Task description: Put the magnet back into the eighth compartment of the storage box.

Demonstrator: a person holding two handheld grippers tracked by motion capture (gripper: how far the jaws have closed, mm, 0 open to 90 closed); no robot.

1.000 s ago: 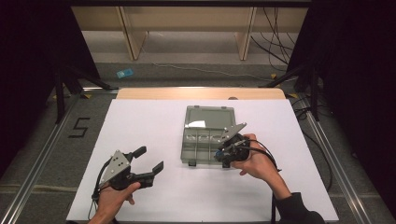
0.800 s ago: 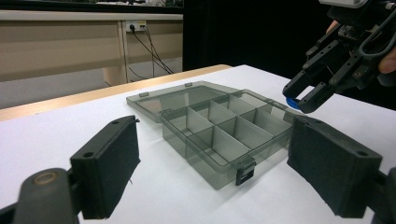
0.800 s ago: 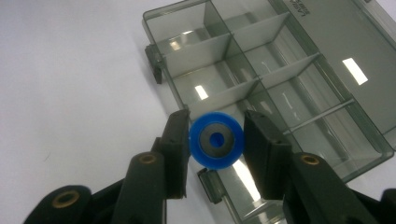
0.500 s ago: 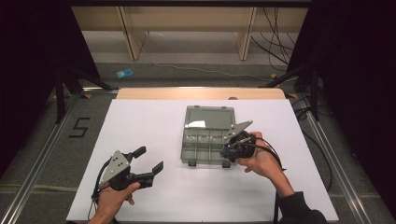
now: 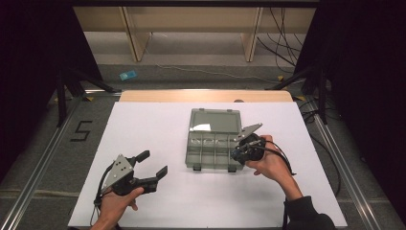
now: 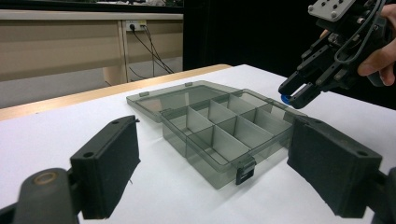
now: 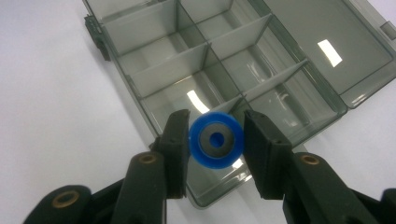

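Sitting near the counter's (image 5: 158,120) middle, one box (image 5: 213,152) lies open, eight bare cells, lid (image 5: 215,120) flat behind; thin clear plastic, likely light and slidable. Over its near right corner, right gripper (image 7: 216,140) fingers (image 7: 175,144) pinch one blue ring (image 7: 216,139) by its rim: small, stiff, probably slippery. Left gripper (image 5: 155,165) fingers stand spread, empty.

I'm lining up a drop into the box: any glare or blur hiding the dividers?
High view: a bright patch on the box lid. Right gripper view: two glare spots on the plastic, dividers readable, the blue ring sharp. Left gripper view: box clear, near pads soft.
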